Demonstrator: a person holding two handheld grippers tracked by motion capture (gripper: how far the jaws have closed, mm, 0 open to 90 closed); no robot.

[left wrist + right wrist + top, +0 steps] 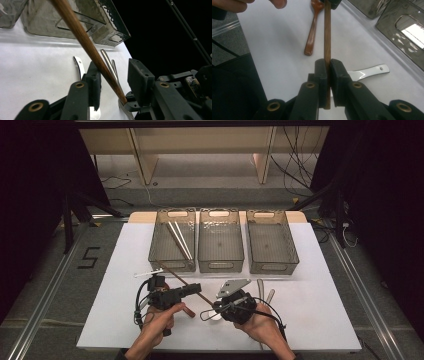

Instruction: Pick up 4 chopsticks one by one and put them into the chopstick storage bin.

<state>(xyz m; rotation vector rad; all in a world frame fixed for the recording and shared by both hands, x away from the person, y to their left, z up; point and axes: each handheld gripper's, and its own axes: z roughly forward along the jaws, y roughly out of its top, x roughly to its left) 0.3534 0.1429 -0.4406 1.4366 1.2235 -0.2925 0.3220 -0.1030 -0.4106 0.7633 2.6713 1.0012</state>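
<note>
While the right gripper point(328, 71) has its fingers clenched on one end of the brown wooden chopstick point(182, 283), the left gripper point(192, 289) sits farther up the same stick with its fingers only partly drawn in — the stick runs through the gap, one pad point(93, 82) close against it, the other point(138, 77) standing clear, so nothing is pinched there yet. By my reading this is a hand-over step: the stick is held above the white surface point(320, 285), slanting from the right gripper up toward the left-hand bin point(172, 241).

Next to the chopstick, on the surface, lie a brown wooden spoon point(313, 30) and a white spoon point(369, 71), with two metal handles point(264, 290) just past the right gripper.

Beyond the chopstick stand three smoky plastic bins in a row; the left-hand one already holds pale chopsticks point(179, 239), which suggests that this one belongs there too.

The next move calls for the left fingers to finish closing squarely on the stick before the right lets go — otherwise it may tip and drop.
</note>
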